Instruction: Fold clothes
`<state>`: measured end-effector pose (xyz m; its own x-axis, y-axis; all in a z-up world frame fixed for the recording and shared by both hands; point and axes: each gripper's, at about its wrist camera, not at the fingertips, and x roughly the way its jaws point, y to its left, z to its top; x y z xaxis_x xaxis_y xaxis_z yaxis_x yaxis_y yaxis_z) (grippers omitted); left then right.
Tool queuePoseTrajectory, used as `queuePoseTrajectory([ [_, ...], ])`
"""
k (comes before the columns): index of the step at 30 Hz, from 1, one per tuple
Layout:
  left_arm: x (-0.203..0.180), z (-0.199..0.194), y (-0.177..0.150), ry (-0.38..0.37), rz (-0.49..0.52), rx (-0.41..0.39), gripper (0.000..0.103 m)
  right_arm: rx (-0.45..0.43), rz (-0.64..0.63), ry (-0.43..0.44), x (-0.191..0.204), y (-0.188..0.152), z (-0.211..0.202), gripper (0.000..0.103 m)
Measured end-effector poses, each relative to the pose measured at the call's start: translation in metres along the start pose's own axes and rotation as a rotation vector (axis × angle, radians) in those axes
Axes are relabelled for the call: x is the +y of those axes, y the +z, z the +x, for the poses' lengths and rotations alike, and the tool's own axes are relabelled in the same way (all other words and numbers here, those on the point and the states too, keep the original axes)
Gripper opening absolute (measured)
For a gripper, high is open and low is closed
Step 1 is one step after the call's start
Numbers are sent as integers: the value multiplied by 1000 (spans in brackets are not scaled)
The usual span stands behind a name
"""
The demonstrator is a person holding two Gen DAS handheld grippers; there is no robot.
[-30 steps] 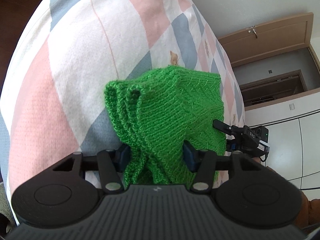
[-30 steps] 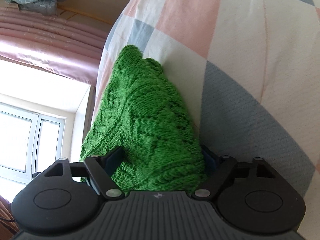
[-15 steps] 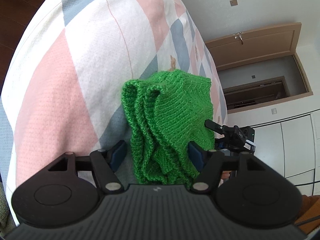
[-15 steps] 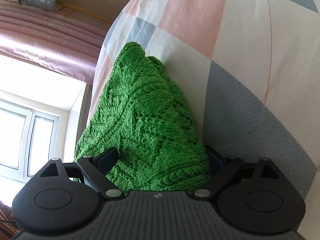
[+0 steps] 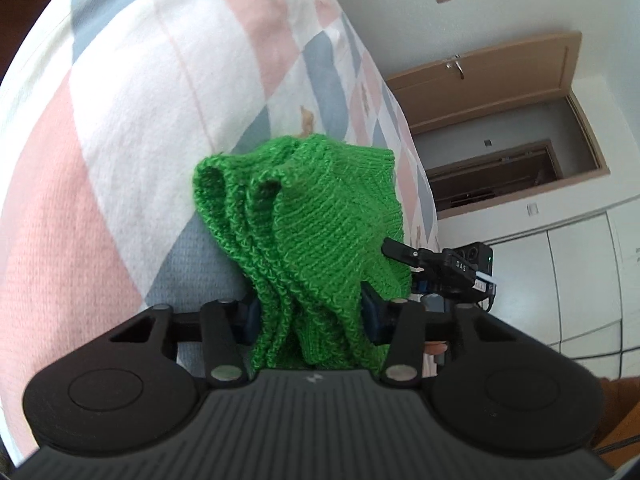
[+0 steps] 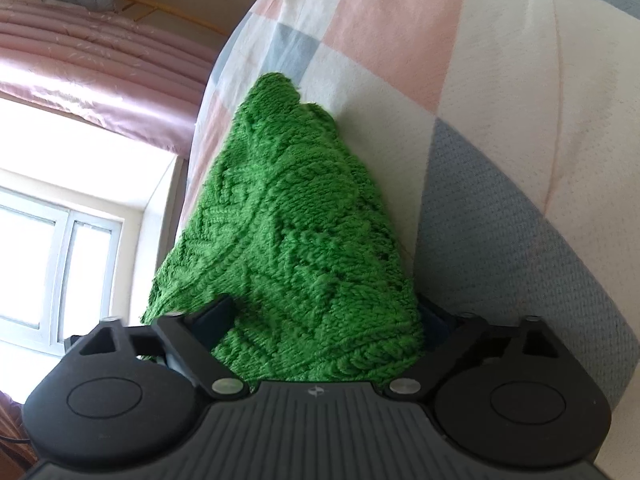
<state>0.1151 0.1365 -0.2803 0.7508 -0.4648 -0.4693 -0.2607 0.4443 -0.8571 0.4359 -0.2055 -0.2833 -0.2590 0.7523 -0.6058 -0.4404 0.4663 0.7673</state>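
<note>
A bright green knitted garment hangs bunched in several folds over the patchwork bed. My left gripper has its jaws closing, and both blue pads press on the gathered knit. In the right wrist view the same garment rises as a thick wedge from my right gripper. Its jaws are closing too, with the fabric filling the gap and touching both pads. The other gripper shows at the garment's right edge in the left wrist view.
A quilt in pink, white and grey squares covers the bed beneath the garment. A wooden door and white wardrobe doors stand beyond. A window and a pink curtain are to the left.
The left jaws spread wider half a second ago and have come back in on the bunched knit. The right jaws did the same on the thick fold. The garment stays lifted.
</note>
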Motion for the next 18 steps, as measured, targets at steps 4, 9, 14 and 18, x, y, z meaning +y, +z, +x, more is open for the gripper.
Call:
queuePoseTrajectory([
  [4,7,8,3,7,-31,20,49,-1,9,3,-3,-3,-4,69],
  [9,-2,5,7,22,-4,13,37,-41,37,-18,1,-4,9,76],
  [14,-33,-14,21,37,117,30,35,-102,14,-4,18,-24,-14,40],
  [18,-63,-27,41,27,205,76,35,-172,50,-36,45,-45,-33,38],
])
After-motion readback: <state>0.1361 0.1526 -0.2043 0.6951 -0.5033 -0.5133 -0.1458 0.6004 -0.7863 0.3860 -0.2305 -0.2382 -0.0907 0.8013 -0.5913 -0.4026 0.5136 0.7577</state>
